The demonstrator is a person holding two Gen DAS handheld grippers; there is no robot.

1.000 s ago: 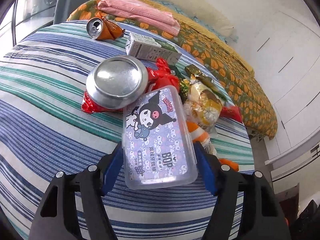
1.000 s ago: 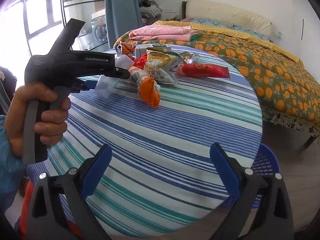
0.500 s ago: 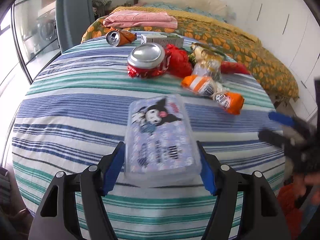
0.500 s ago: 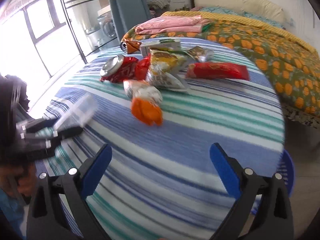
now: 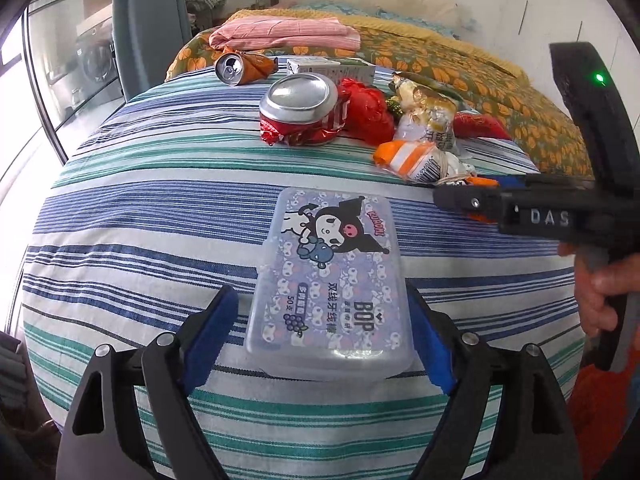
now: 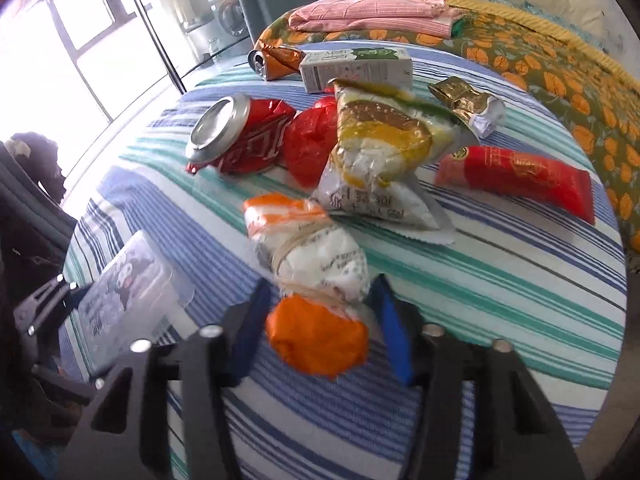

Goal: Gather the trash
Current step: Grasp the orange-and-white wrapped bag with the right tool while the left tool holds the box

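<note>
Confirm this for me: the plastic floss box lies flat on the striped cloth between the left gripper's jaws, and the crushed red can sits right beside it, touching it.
Not quite. The crushed red can lies well apart from the plastic floss box, further back by the other wrappers, as the left wrist view shows. The box does lie flat on the striped cloth between the left gripper's jaws.

A plastic box (image 5: pixel 332 280) is lying flat on the surface (image 5: pixel 132 208), near its front edge, between the fingers of the left gripper (image 5: pixel 320 334). Behind it a crushed can (image 5: pixel 300 108) is sitting, with a second can (image 5: pixel 240 68) and a carton (image 5: pixel 332 68) lying further back — all close to the bed (image 5: pixel 460 76) beyond. Right of the crushed can wrappers are piling together; the nearest, a tied wrapper (image 6: pixel 308 264), is reaching between the fingers of the right gripper (image 6: pixel 320 328).
</note>
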